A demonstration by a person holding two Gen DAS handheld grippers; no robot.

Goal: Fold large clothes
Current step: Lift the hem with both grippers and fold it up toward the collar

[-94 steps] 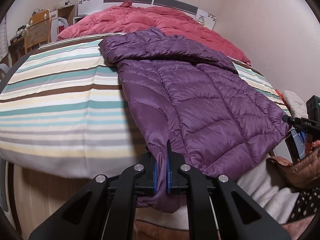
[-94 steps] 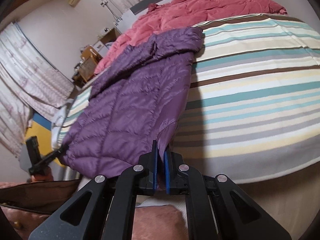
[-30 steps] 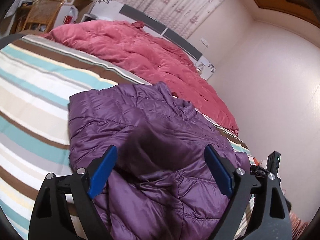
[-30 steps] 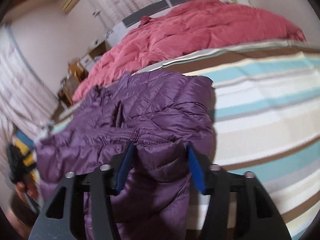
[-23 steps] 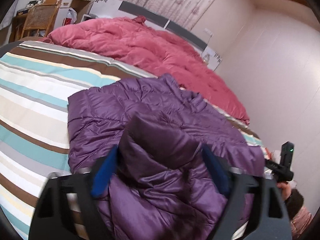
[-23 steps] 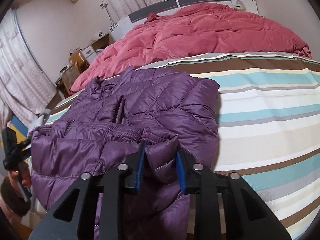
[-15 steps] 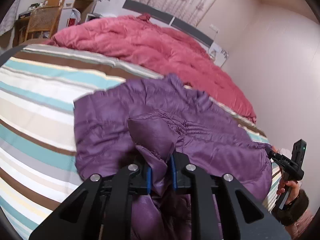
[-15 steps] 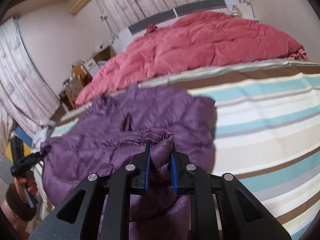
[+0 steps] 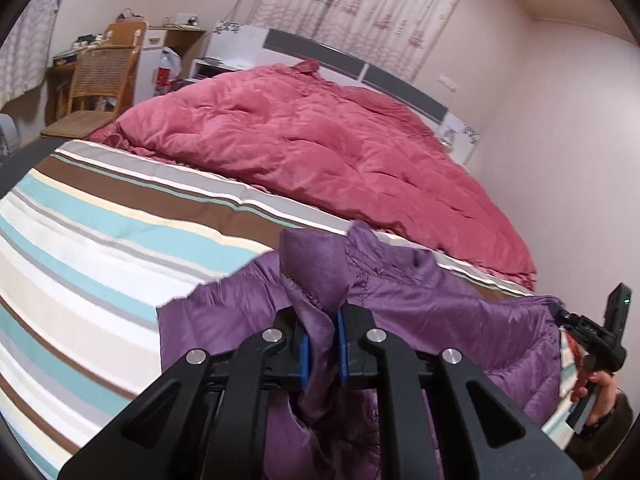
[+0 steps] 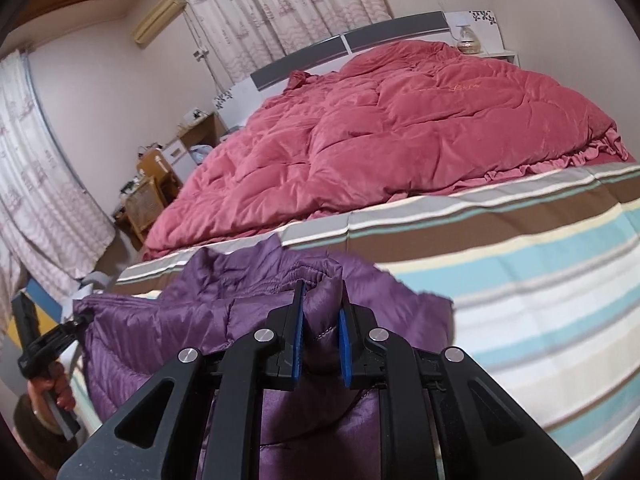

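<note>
**Mid-fold: both grippers clamped on the jacket's folded edge**

Currently one purple down jacket [image 9: 460,312] lies across the near part of the striped bedsheet [image 9: 80,248], short of the pink comforter [image 9: 320,148] heaped at the headboard end.

Left gripper [image 9: 321,350]: jaws closed on a bunched ridge of purple fabric, which stands up between the blue pads. Right gripper [image 10: 319,346]: jaws pinched on a thicker quilted roll with a stitched, gathered hem, so the gap is wider. Each grips its own end of that edge.

Step, as I read it: carrying a fold across the jacket. Next move likely calls for both ends travelling together, kept level, laid flat with edges aligned before release. Slick shell, so it may slide.

Count:
- jacket: 1
- grippers: 2
- comforter: 1
- wicker chair [image 9: 94,80]: 1
- curtains: probably 2 sets; edges are too distorted to be sure.
</note>
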